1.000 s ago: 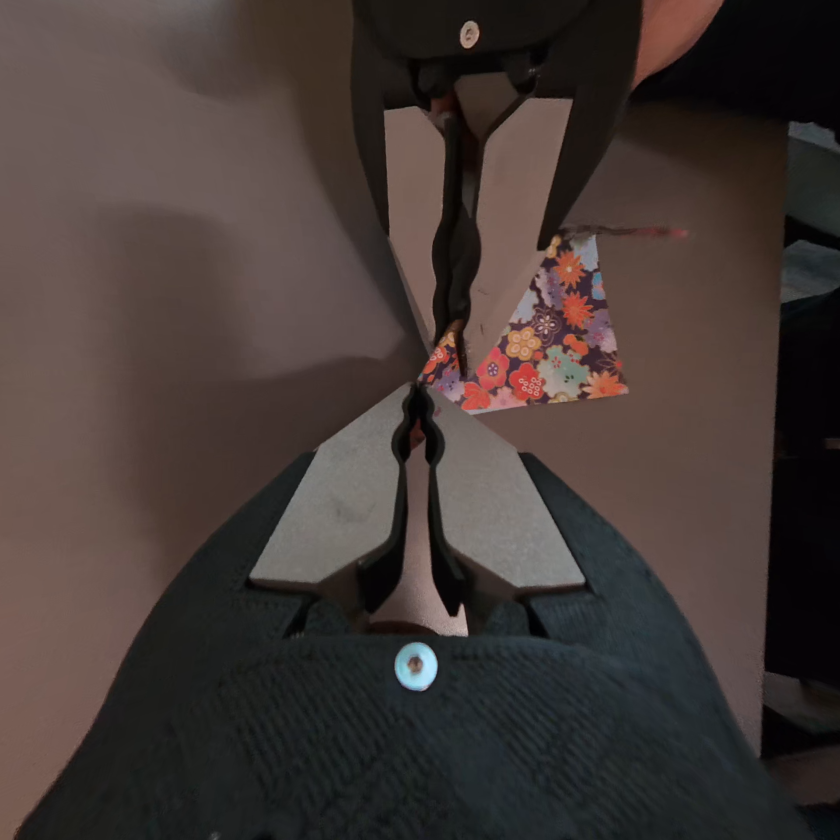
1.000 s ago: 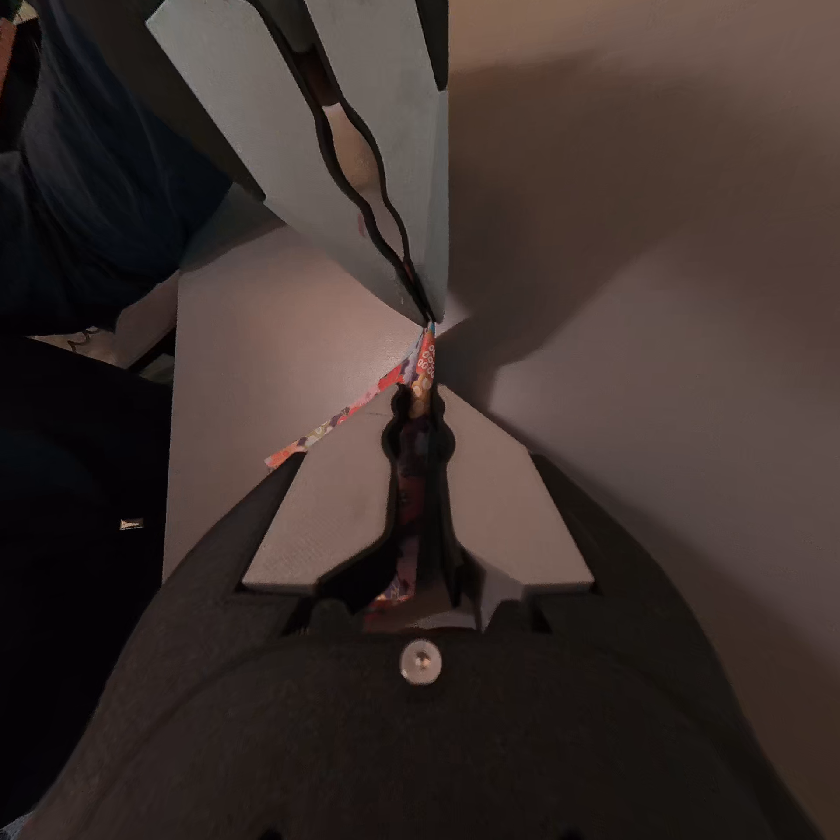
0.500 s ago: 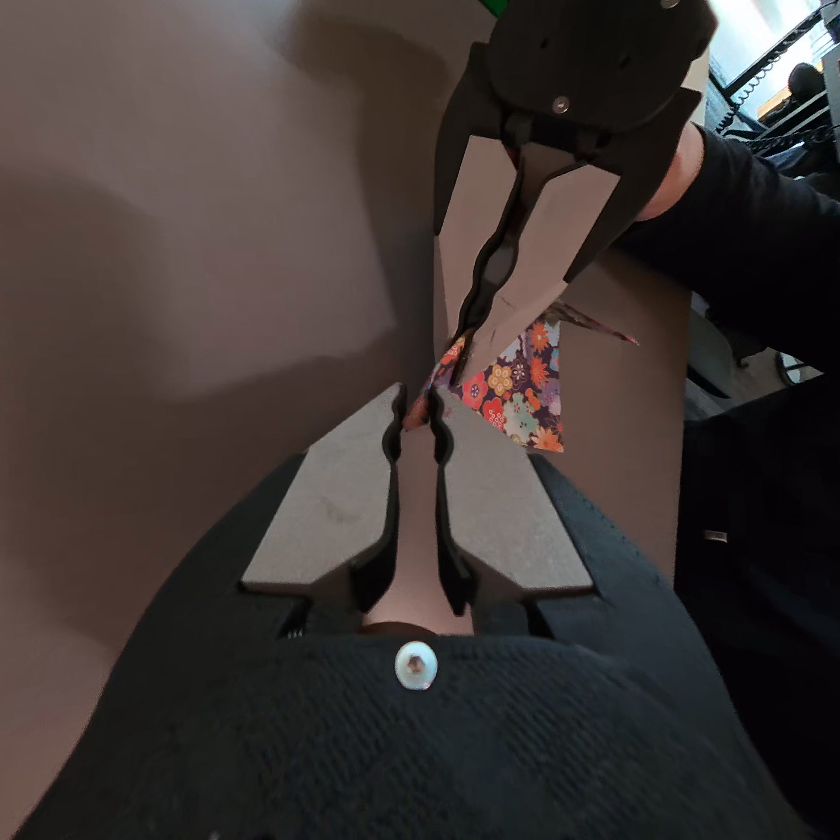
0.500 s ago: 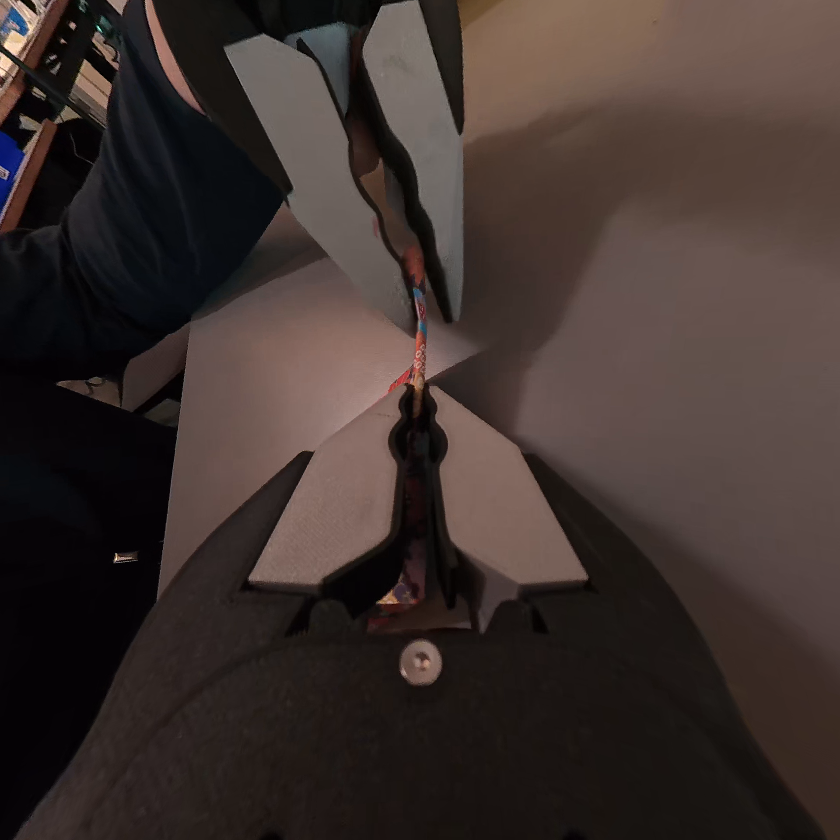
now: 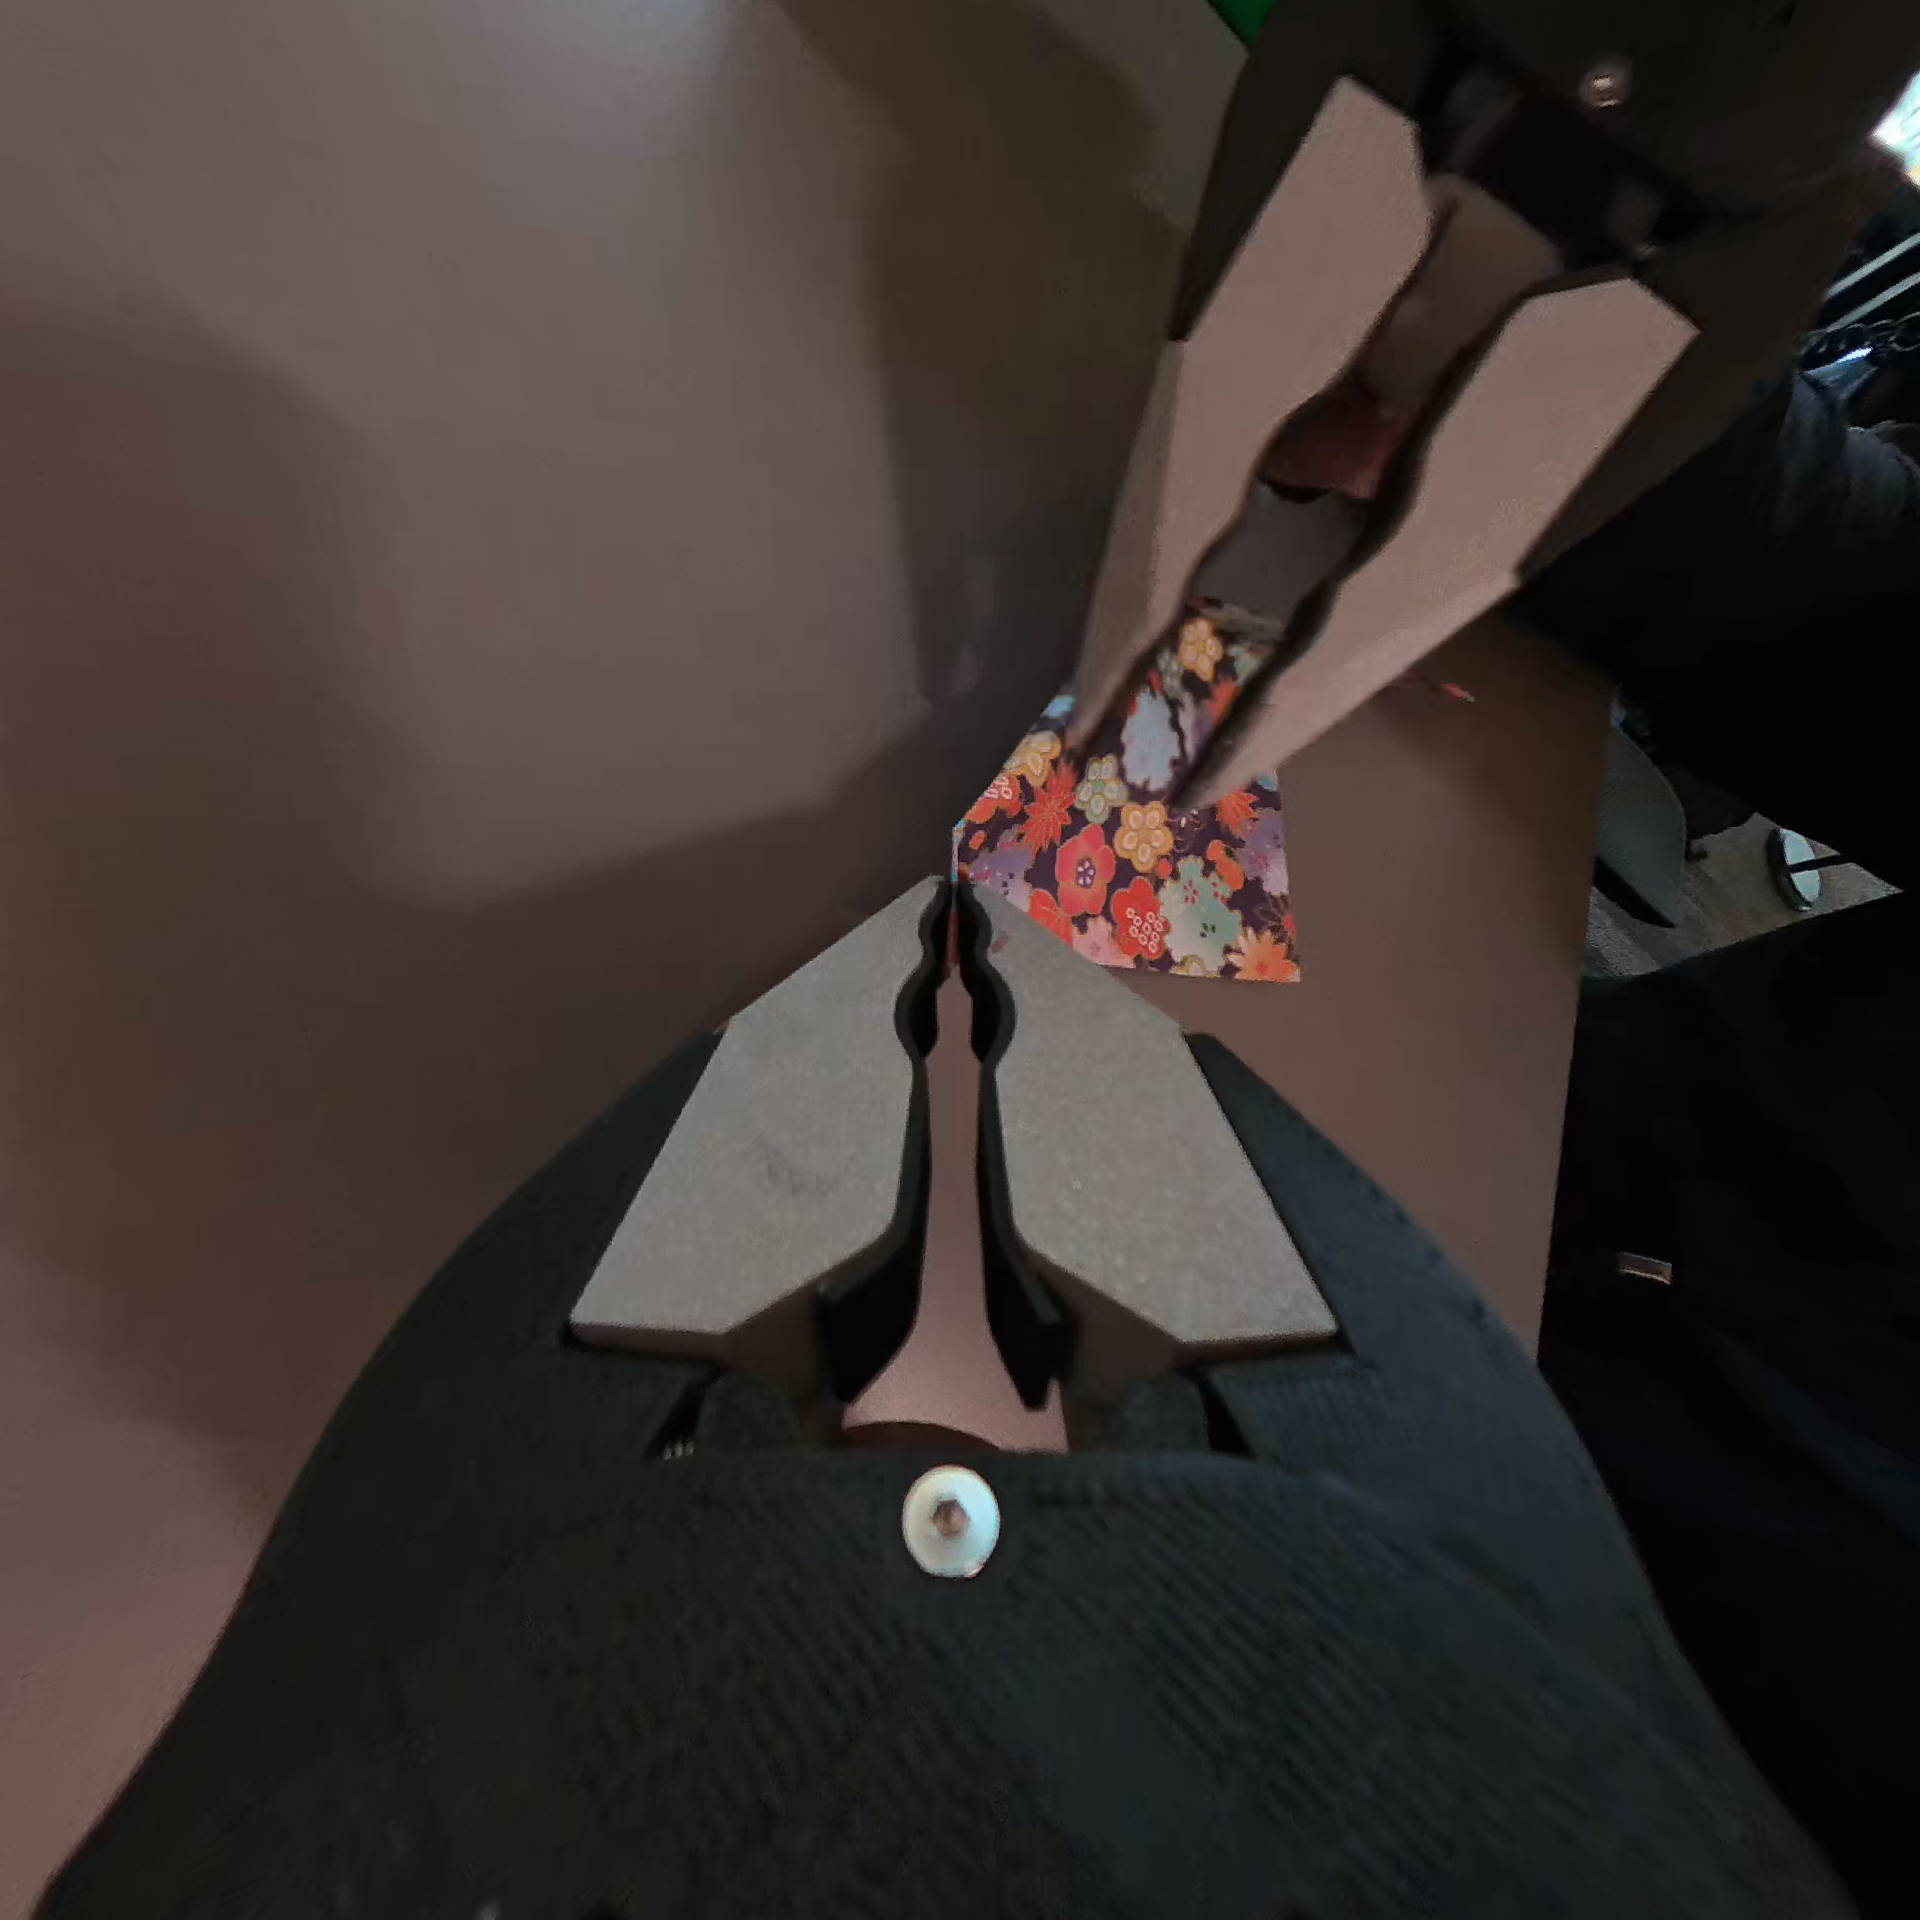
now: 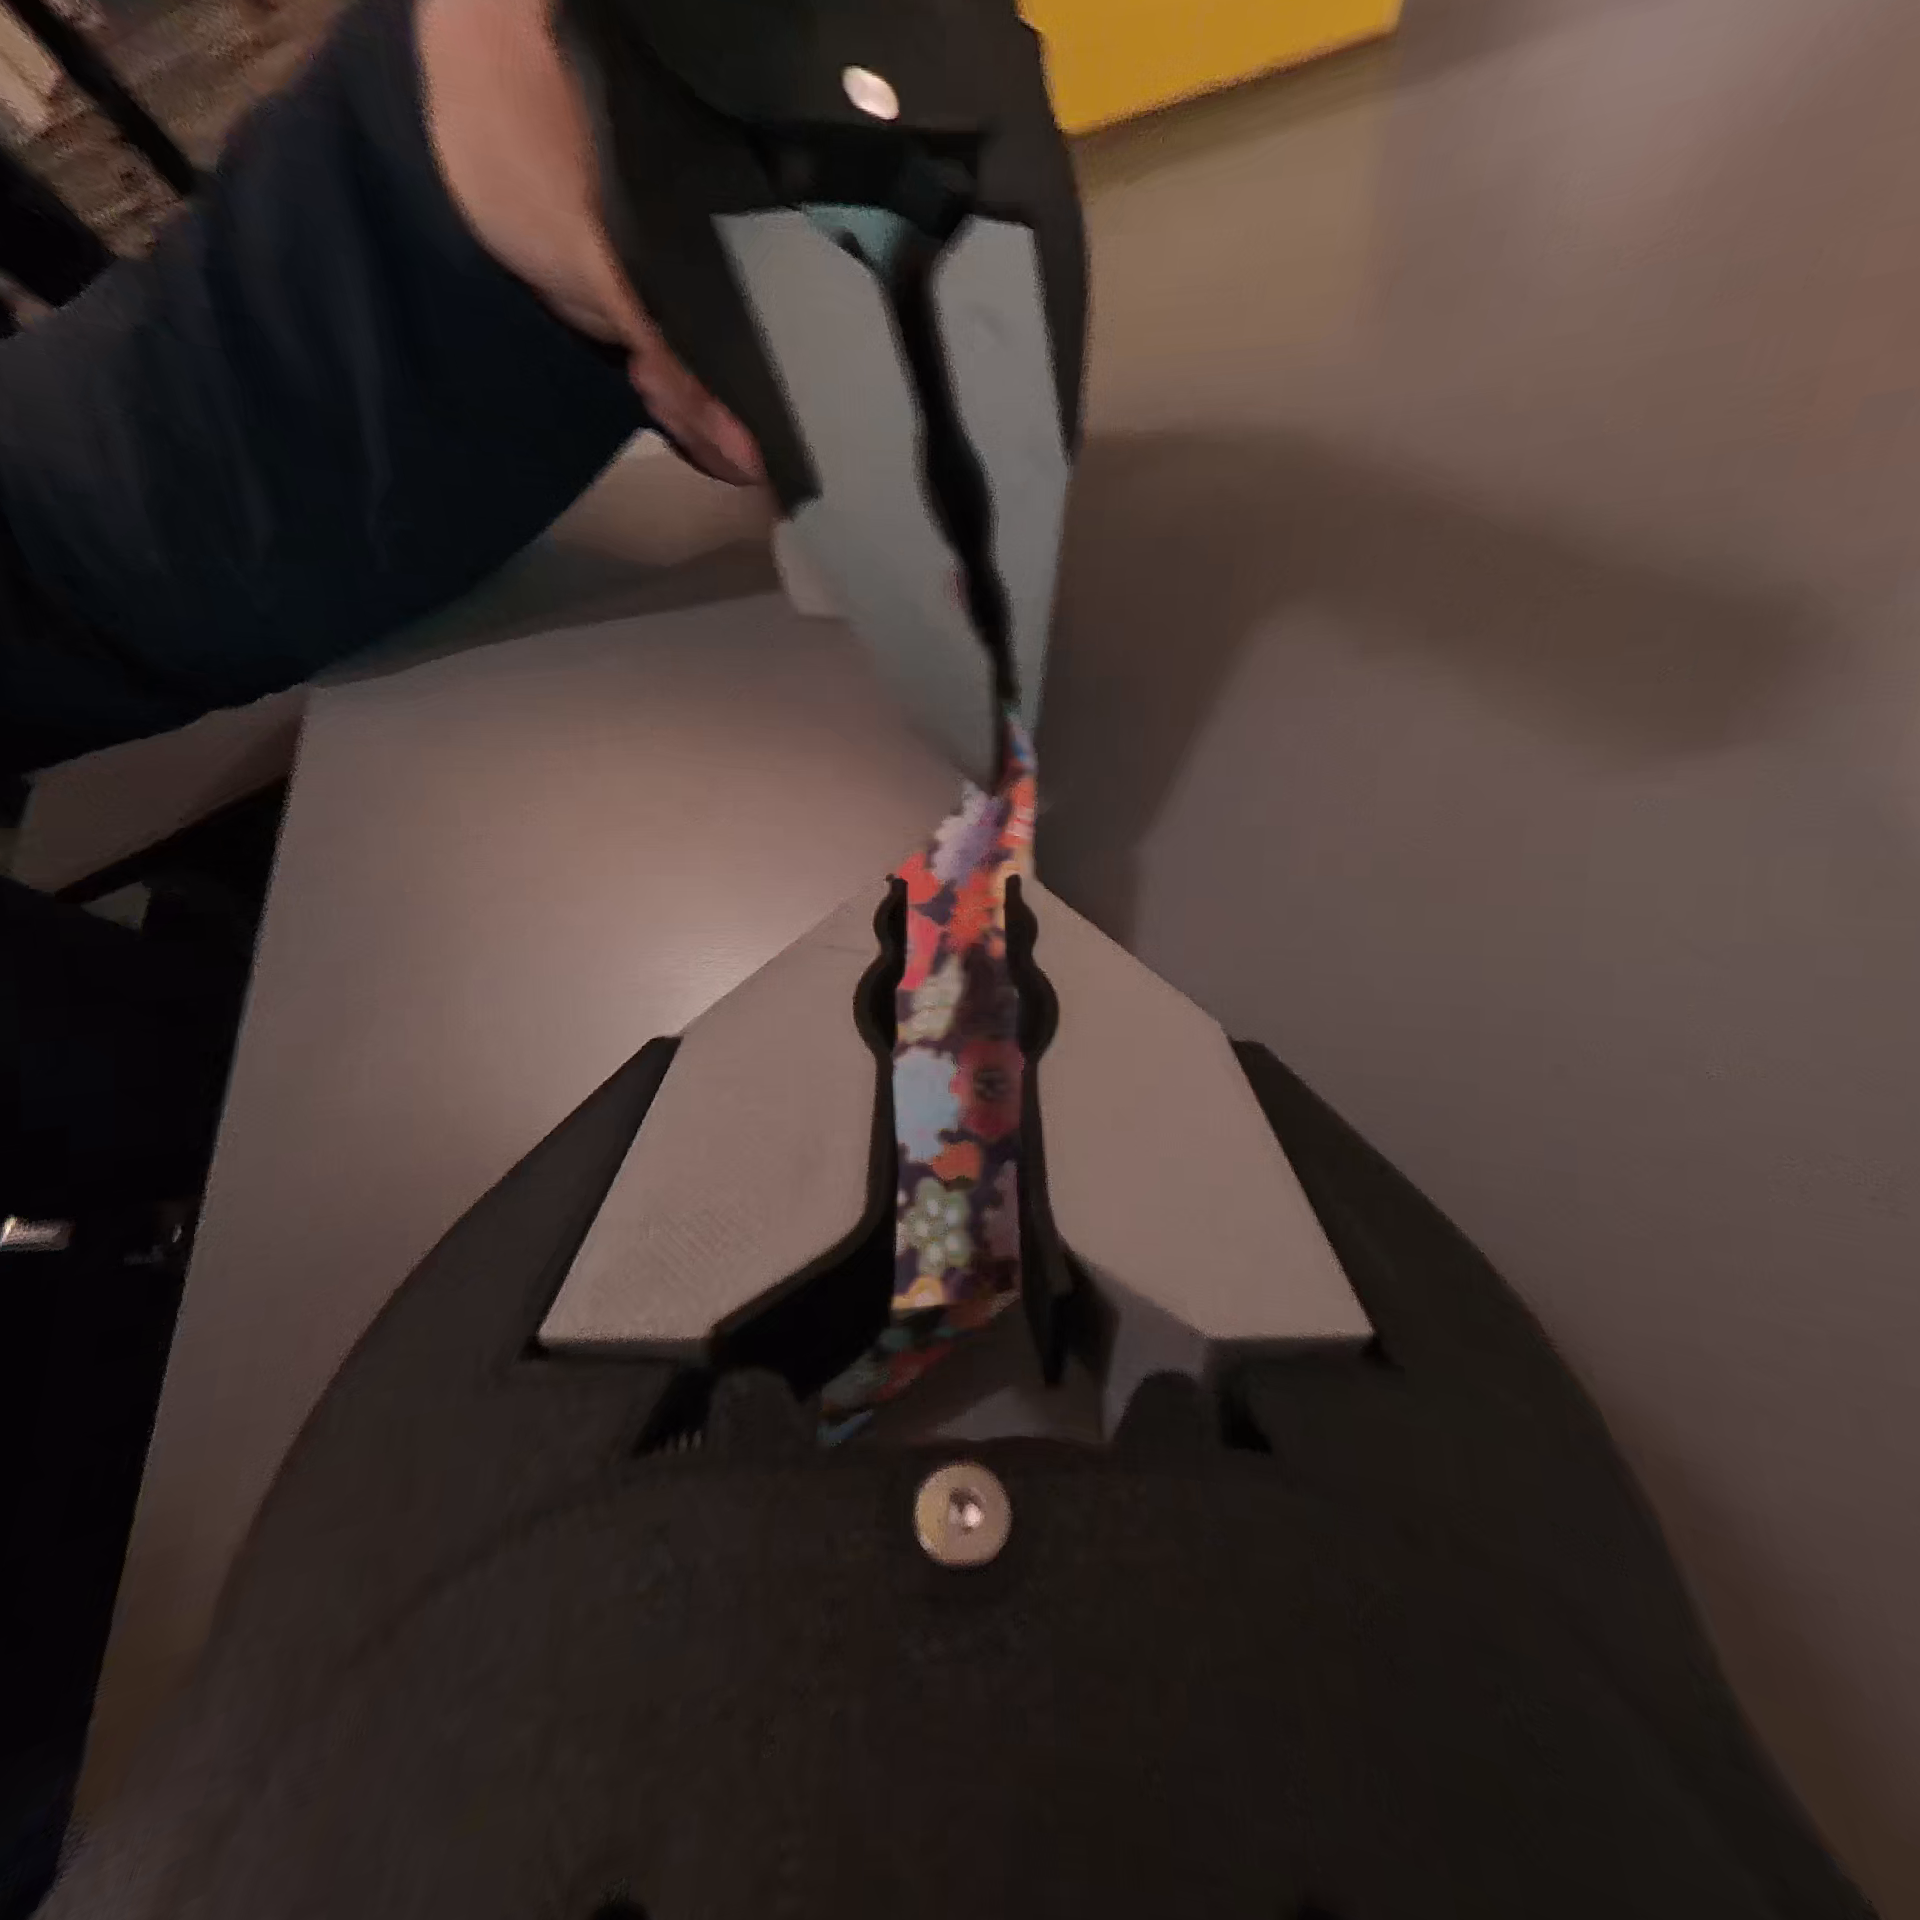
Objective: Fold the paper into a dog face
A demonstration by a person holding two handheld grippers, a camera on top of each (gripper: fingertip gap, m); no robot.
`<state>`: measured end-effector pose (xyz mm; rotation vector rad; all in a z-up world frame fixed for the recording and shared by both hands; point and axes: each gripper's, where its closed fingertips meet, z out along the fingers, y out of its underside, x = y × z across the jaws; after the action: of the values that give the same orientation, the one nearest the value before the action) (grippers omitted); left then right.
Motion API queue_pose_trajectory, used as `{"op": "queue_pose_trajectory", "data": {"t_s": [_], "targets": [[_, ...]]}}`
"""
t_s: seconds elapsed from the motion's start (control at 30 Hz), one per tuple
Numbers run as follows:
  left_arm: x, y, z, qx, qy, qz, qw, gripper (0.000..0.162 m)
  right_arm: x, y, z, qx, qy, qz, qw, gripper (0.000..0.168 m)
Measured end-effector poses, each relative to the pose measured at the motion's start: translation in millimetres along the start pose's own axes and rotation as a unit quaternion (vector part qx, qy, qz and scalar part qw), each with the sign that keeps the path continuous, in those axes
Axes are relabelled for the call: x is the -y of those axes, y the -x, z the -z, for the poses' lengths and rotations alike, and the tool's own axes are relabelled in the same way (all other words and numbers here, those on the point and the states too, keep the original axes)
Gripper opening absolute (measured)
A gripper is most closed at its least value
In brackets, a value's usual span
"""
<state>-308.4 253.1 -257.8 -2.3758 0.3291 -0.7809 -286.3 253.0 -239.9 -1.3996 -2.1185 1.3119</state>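
Above table (image 5: 520, 520): left gripper (image 5: 956, 891) pinches floral paper (image 5: 1143, 883); right gripper (image 6: 954, 883) parted.

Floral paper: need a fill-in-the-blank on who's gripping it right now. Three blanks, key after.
1. The left gripper is ___ on one corner of the paper.
2. The right gripper has its jaws ___, with the paper running loose between its fingers.
3. The paper is printed with many-coloured ___ on a dark ground.

Missing words: shut; open; flowers
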Motion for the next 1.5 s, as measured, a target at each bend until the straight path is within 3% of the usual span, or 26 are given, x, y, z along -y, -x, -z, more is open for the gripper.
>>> {"op": "queue_pose_trajectory", "data": {"t_s": [0.17,0.3,0.4,0.73,0.93,1.07,1.3,1.5], "targets": [[-2.1,-1.1,0.3,-0.006,0.008,-0.003,1.000,0.000,-12.0,23.5,-8.8,0.044,0.035,0.063,0.996,0.009],[0.2,-2.6,1.1,-0.005,0.004,-0.002,1.000,0.000,-26.8,16.5,-24.1,0.037,0.072,0.050,0.996,0.008],[0.3,-1.4,1.4,0.003,0.003,-0.004,1.000,0.000,-26.4,11.4,-26.8,0.037,0.068,0.018,0.997,0.000],[5.3,-1.2,3.9,0.031,-0.018,0.005,0.999,0.006,-28.7,3.8,-27.7,0.008,0.073,0.004,0.997,0.000],[2.7,11.6,2.9,0.082,-0.025,0.000,0.996,0.000,-25.8,4.2,-26.2,0.007,0.063,0.002,0.998,0.000],[-7.6,20.6,-3.7,0.103,0.007,-0.009,0.995,0.000,-19.8,-3.5,-14.5,-0.020,0.055,0.014,0.998,0.008],[-3.8,11.4,-6.3,0.073,-0.003,0.003,0.997,0.000,-23.8,-9.8,-14.2,-0.081,0.096,0.075,0.989,0.000],[-0.6,9.2,-5.2,0.076,-0.013,0.006,0.997,0.000,-28.2,-4.8,-19.2,-0.090,0.128,0.086,0.984,0.000]]}}
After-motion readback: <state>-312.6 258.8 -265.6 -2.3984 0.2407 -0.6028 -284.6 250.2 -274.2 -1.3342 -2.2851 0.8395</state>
